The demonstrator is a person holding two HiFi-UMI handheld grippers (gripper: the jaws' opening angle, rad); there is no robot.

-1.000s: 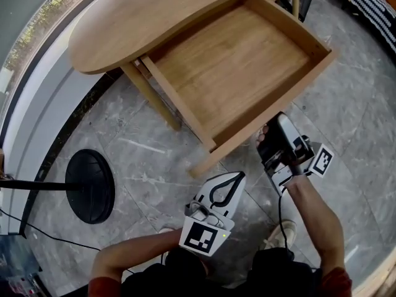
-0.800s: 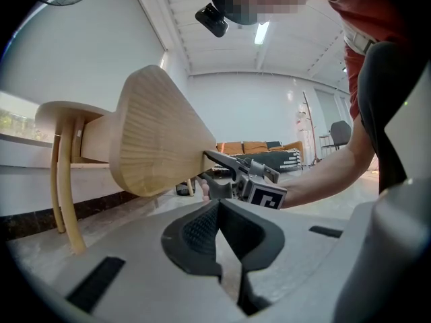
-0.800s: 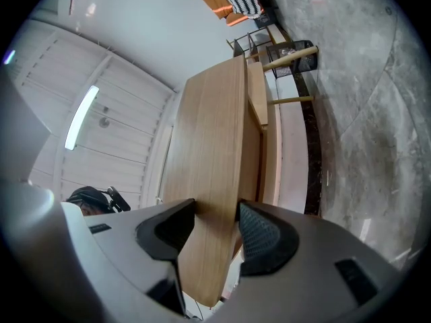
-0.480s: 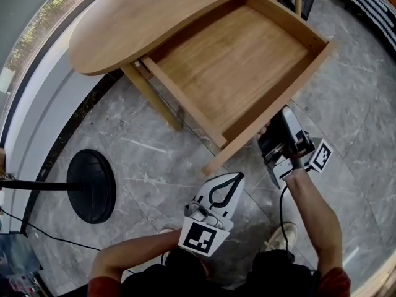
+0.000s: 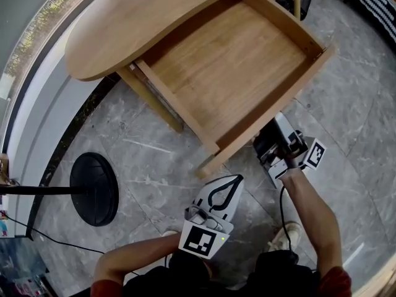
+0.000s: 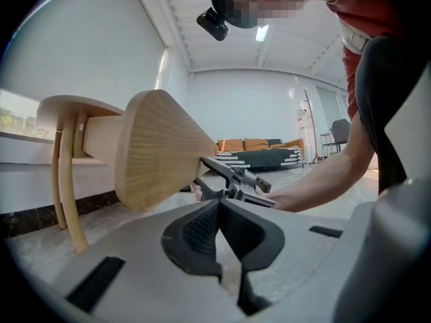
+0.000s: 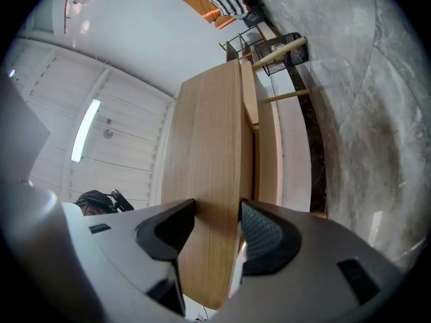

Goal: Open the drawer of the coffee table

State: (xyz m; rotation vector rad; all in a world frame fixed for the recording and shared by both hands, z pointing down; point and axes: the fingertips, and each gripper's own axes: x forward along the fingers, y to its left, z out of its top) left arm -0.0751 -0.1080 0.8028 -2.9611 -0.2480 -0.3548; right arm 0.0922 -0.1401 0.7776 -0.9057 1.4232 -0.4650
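The wooden coffee table (image 5: 142,17) has its drawer (image 5: 229,60) pulled far out, and the drawer is bare inside. My right gripper (image 5: 267,142) is under the front panel (image 5: 272,113) and points upward. In the right gripper view, the right gripper (image 7: 217,217) has its jaws wide, a pad on each face of the panel (image 7: 209,153). My left gripper (image 5: 230,179) hovers low over the floor, short of the drawer's near corner. Seen in its own view, the left gripper (image 6: 219,210) is shut on nothing, and the panel's end (image 6: 158,150) and the right gripper (image 6: 232,180) lie ahead.
A black round stand base (image 5: 94,189) with a pole and cable sits on the marble floor at left. Table legs (image 5: 151,101) stand under the top. A striped cushion (image 5: 374,5) lies at the top right. The person's shoe (image 5: 288,234) is below the right arm.
My right gripper has sunk a little while staying on the front panel. The drawer stays pulled out. My left gripper has kept still.
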